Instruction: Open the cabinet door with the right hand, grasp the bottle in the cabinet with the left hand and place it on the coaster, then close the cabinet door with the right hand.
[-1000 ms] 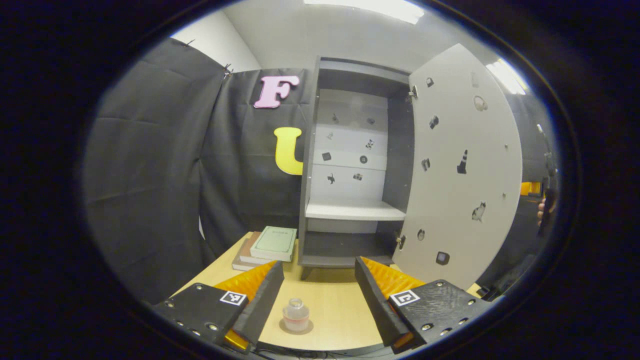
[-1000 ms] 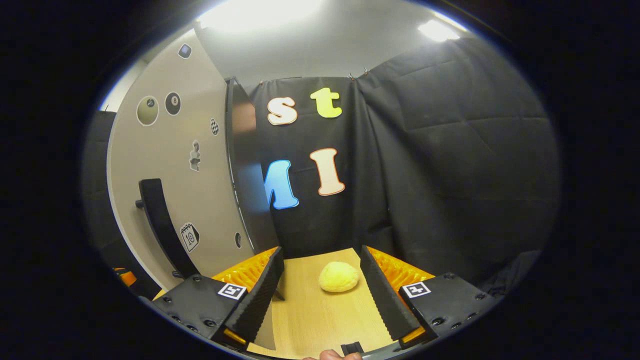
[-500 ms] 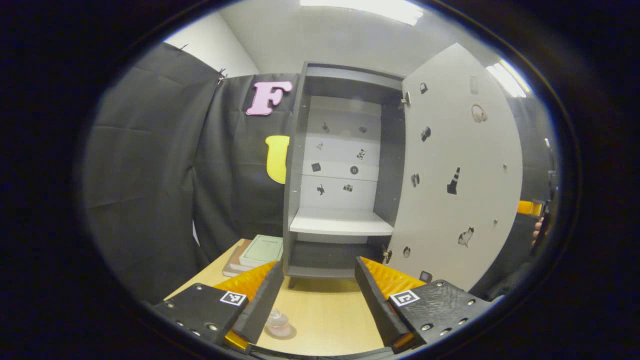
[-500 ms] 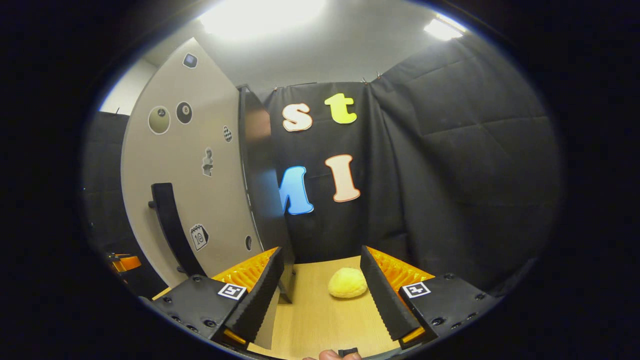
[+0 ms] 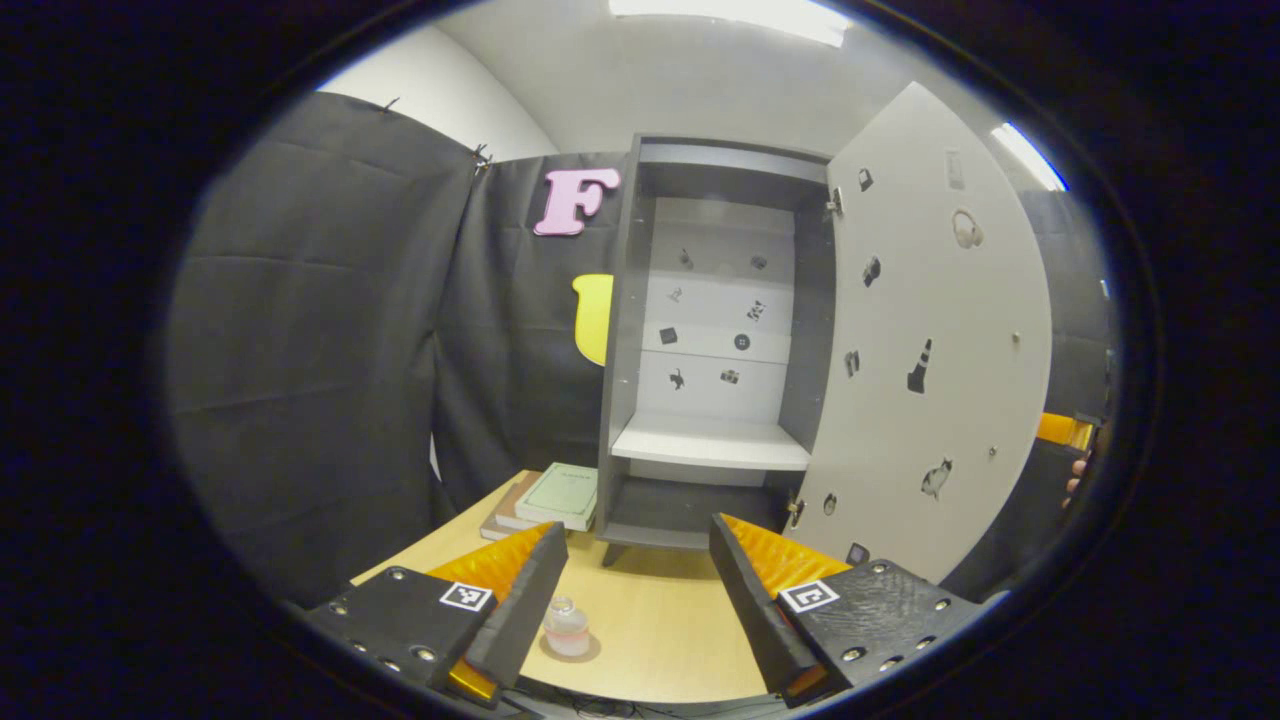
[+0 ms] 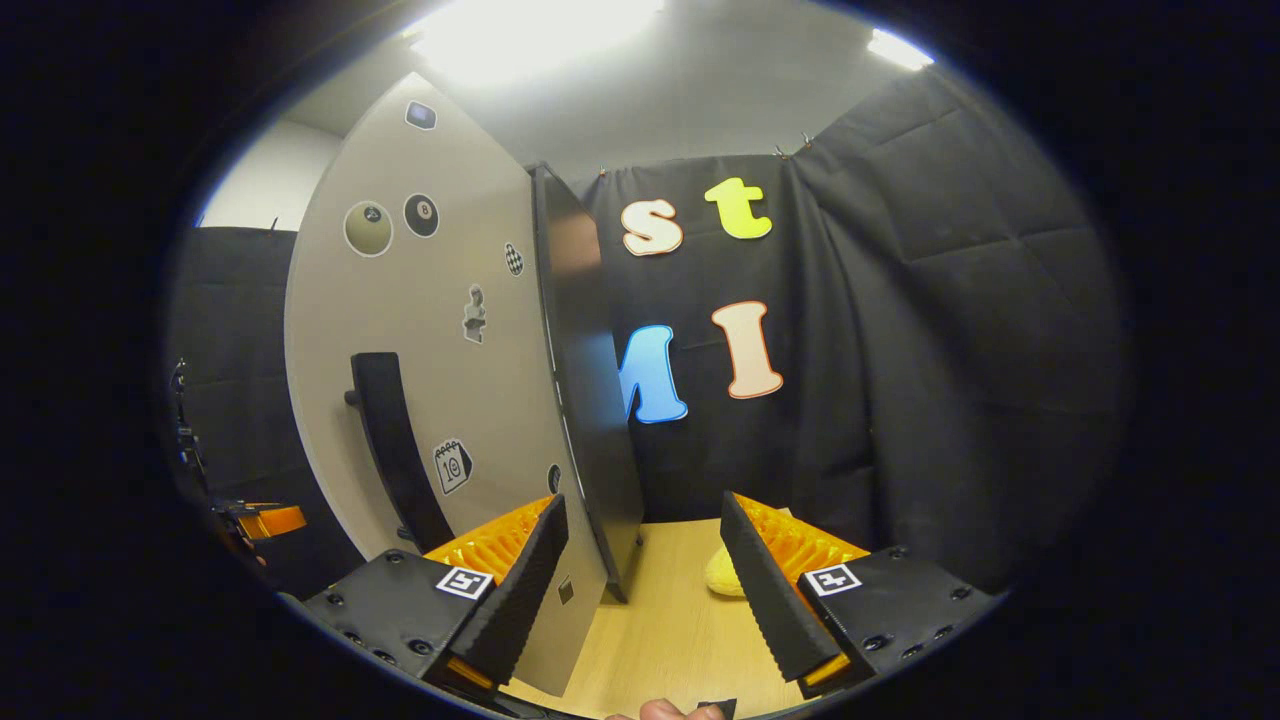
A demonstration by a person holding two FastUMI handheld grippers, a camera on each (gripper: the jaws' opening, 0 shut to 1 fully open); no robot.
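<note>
The cabinet (image 5: pixel 715 340) door (image 5: pixel 940 340) stands open at 3 o'clock, its shelves bare. On the bench (image 5: pixel 660 630), the bottle (image 5: pixel 567 632) sits on the coaster (image 5: pixel 590 652) at 6 o'clock. Left tool (image 5: pixel 632 590) and right tool (image 6: pixel 640 590) gape wide, empty. Judged remaining: closing the door by its handle (image 6: pixel 395 450).

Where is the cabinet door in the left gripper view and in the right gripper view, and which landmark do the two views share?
Left gripper view: the cabinet door stands open at right of centre, inner face with stickers showing, hinged to the cabinet.
Right gripper view: the cabinet door is left of centre, outer face with its dark handle showing.
Shared landmark: the wooden table.
</note>
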